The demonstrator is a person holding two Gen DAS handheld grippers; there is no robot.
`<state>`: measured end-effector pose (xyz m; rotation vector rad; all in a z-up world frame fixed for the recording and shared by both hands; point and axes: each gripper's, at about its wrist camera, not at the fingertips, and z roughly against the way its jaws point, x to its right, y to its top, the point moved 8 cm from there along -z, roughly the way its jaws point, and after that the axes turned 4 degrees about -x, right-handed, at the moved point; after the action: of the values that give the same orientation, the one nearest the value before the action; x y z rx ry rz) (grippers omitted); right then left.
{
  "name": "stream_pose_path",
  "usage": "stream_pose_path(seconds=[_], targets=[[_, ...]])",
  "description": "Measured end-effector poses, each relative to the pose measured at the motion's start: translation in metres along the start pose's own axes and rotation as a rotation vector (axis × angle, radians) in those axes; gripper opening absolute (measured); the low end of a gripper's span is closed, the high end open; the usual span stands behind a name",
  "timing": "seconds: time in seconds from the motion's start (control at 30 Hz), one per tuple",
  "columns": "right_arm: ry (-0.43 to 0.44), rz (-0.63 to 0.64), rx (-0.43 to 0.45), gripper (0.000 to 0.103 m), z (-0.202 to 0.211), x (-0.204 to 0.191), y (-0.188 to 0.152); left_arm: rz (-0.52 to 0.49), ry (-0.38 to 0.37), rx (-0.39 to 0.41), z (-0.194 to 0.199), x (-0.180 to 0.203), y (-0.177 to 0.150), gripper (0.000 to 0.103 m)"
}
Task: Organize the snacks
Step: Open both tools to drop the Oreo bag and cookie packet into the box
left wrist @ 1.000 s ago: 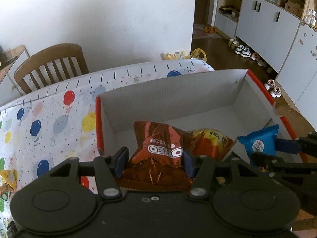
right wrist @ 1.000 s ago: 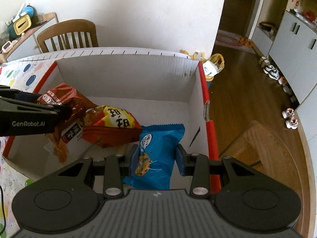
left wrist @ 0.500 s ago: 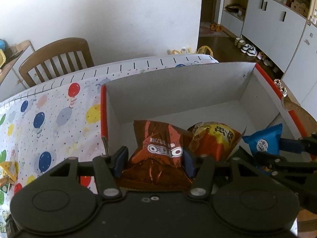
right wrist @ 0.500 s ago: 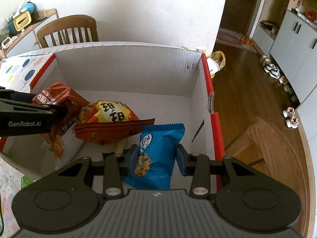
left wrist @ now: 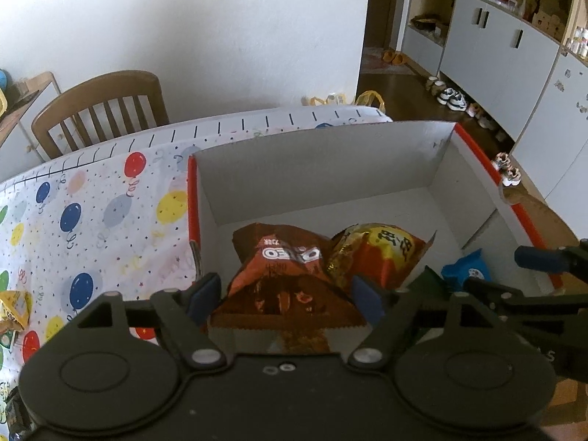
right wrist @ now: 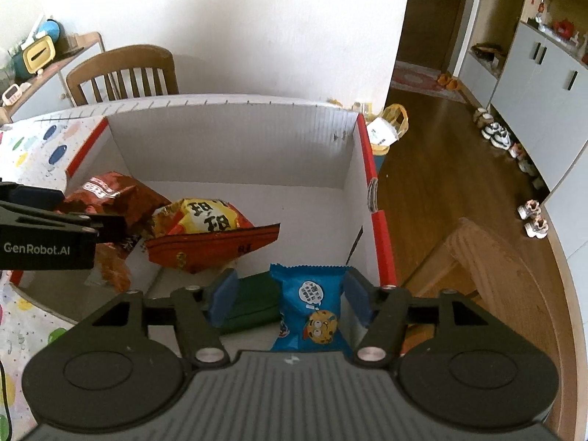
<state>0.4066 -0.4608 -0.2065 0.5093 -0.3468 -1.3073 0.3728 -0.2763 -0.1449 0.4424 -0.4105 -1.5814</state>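
Observation:
A white cardboard box with a red rim (left wrist: pixel 474 149) (right wrist: pixel 362 139) stands on the table. My left gripper (left wrist: pixel 286 296) hangs over the box's near left corner, jaws opening. A brown Oreo bag (left wrist: pixel 283 275) (right wrist: pixel 110 193) lies between the pads, and neither pad presses on it. My right gripper (right wrist: pixel 289 294) is over the near right corner, jaws opening too. A blue cookie packet (right wrist: pixel 312 305) (left wrist: pixel 466 270) rests between its pads, clear of the left pad. An orange-yellow snack bag (right wrist: pixel 209 231) (left wrist: pixel 382 253) and a dark green packet (right wrist: pixel 253 301) lie in the box.
The balloon-print tablecloth (left wrist: pixel 84 217) spreads left of the box, with a yellow snack packet (left wrist: pixel 14 305) at its near left. A wooden chair (left wrist: pixel 103 106) stands behind the table. Another wooden chair (right wrist: pixel 492 268) and open floor lie right of the box.
Both grippers' jaws have spread wider and let go of their packets. The Oreo bag and the blue packet have sunk lower into the box. The green packet has come into view.

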Motion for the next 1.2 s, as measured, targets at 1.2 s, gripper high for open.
stream_pose_path(seconds=[1.2], targets=[[0.169,-0.069,0.22,0.1,0.132,-0.115,-0.001,0.011,-0.102,0.194,0.128,-0.101,-0.042,0.102]])
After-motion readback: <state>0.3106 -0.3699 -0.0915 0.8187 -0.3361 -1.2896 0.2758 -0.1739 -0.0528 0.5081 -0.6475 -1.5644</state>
